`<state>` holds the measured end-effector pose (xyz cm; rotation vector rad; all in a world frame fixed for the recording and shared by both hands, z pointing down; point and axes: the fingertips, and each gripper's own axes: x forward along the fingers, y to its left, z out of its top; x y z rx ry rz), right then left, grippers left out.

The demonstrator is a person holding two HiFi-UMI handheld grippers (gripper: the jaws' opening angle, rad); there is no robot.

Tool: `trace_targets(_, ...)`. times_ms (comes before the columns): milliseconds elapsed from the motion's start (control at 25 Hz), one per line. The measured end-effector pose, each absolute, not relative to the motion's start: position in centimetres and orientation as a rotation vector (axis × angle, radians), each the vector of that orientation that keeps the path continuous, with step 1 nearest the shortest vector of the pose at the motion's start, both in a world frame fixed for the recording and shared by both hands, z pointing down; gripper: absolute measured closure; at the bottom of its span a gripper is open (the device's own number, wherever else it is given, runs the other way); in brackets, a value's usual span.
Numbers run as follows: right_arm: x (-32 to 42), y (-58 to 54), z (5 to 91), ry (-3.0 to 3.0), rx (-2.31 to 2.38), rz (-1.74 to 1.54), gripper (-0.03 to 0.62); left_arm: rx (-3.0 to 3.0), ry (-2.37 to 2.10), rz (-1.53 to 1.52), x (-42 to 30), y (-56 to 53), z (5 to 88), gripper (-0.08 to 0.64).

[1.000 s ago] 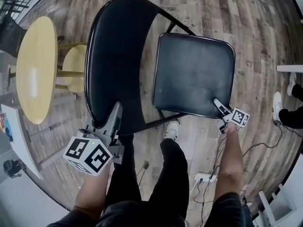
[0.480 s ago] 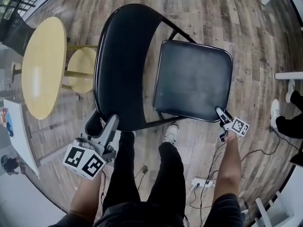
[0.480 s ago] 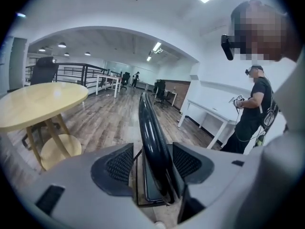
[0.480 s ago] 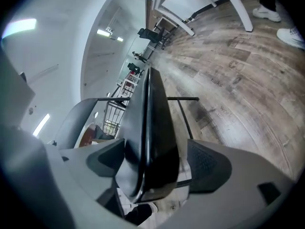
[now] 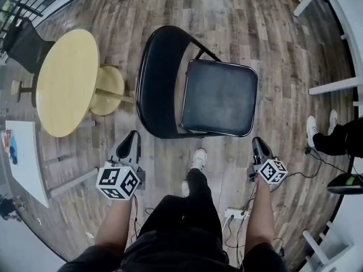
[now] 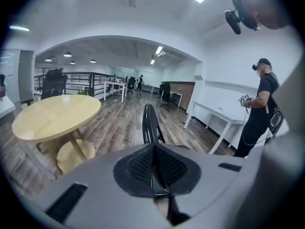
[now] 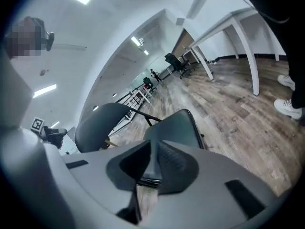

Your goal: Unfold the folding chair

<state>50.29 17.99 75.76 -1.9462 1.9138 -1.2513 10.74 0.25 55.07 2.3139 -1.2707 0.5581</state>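
Head view, clock centred on the folding chair.
- 12 o'clock: bare wood floor, open passage.
- 9 o'clock: stool just beside the backrest, round table behind it; tight gap.
- 3 o'clock: white desk legs and a bystander's shoes.
- 6 o'clock: narrow floor strip, with the wearer's shoe and a power strip with cables.

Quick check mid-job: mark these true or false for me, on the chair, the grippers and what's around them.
1. The chair stands unfolded on the floor. True.
2. The right gripper grips the seat. False: the right gripper and the left gripper are both off the chair, and their jaws have just been closing with nothing between them.
3. A round table stands at the chair's left in the head view. True.
4. A stool sits on the seat. False: the stool stands beside the table, and the seat is bare.
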Motion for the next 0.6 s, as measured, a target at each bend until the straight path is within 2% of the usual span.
trace_targets(40,49.0,18.3,73.7,1.933,-1.969,-1.218,0.557,2.325,-1.265,0.552,10.8,0.8,54.5,0.554)
trace_targets(80,47.4,18.8,71.8,1.963,-1.991,-1.195,0.575,2.336,-1.252,0.543,10.9,1.6,53.8,0.554)
trace_targets(440,35.5,26.2,55.5,2.228,-2.411,-0.792,0.577,2.458,-1.19,0.527,10.2,12.0,48.1,0.554)
trace_targets(600,30.3,30.6,49.2,2.381,-2.462,-0.553,0.577,2.481,-1.149,0.517,9.1,18.4,45.6,0.554)
